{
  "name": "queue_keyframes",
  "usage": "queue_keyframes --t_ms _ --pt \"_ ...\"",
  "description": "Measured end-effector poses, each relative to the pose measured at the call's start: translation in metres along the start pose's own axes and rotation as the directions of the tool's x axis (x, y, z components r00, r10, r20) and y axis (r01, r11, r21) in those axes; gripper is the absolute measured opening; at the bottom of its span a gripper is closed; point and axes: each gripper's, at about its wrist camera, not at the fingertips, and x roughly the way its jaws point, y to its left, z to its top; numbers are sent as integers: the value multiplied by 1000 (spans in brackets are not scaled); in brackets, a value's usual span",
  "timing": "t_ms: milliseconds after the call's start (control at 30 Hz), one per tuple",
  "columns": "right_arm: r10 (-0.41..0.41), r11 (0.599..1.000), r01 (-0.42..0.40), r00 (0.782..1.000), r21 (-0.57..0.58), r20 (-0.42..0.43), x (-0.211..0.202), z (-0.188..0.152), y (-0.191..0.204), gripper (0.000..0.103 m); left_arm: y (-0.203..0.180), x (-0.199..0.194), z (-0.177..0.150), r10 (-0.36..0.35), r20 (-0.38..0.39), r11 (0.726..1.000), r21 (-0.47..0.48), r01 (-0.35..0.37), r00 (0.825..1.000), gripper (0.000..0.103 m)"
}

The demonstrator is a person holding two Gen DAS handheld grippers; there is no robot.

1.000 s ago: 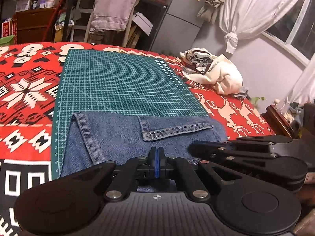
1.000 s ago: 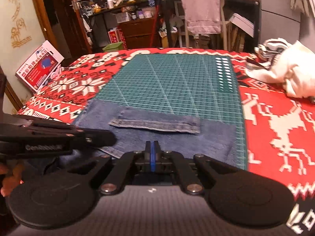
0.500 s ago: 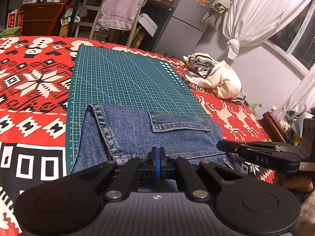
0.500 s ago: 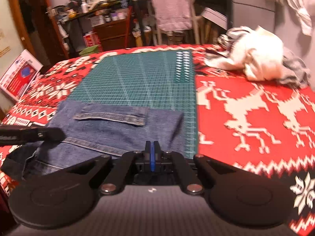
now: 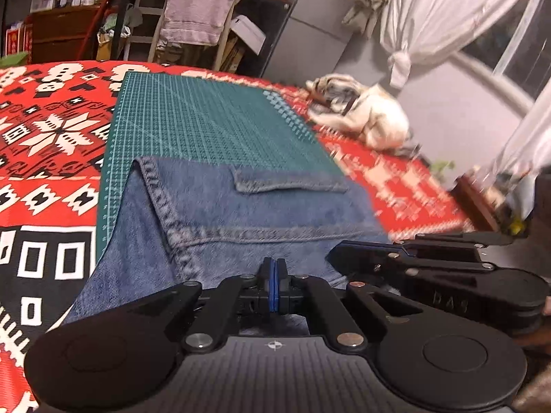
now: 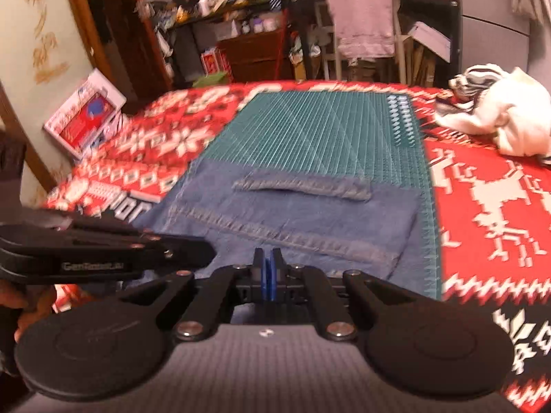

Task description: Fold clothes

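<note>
We see our left gripper (image 5: 272,275) and right gripper (image 6: 268,268) with pads pressed together, each pinching the jeans (image 6: 292,216) on the green mat (image 5: 206,127) at 12 o'clock.

Rough denim jeans (image 5: 261,206) w/ stitched seams, on matt green cutting mat (image 5: 206,127).

Since half a second ago your right gripper (image 5: 332,257) has swung back beside the left gripper (image 5: 272,266). The jeans (image 5: 261,213) now reach further up the green cutting mat (image 5: 213,120) — stitched seam exposed.
</note>
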Motion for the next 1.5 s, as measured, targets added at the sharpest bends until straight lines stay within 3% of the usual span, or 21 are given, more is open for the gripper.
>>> queue_keyframes --t_ms 467,600,700,800,900,1033,1267,1367,1500 --pt "-46 999 45 999 19 6 -28 -8 -13 0 8 -22 -13 31 -13 998 -46 -32 999 2" --pt "-64 996 61 997 67 41 -43 -6 -26 0 8 -37 -6 -3 38 998 -69 6 999 1" --pt "-109 988 103 993 114 47 -42 -2 -45 4 13 -34 4 18 54 997 -70 -14 998 1" --pt "-101 985 95 994 142 40 -33 1 -57 3 20 -21 7 35 33 996 -80 -32 999 1" --pt "-99 988 101 995 117 -23 -16 -5 -61 0 25 -16 2 35 23 995 -96 -32 999 2" --pt "-80 985 82 997 154 -20 -19 -14 -68 0 25 -22 -3 41 5 995 -96 -40 999 2" --pt "-91 981 81 995 175 50 -36 8 -77 3 22 -36 6 21 18 993 -115 -19 1000 1" --pt "-83 985 72 994 158 65 -27 23 -76 3 21 -32 21 -3 44 993 -117 8 999 1" --pt "-60 989 53 997 138 48 -4 36 -70 3 24 -15 42 30 55 994 -102 -25 998 1"
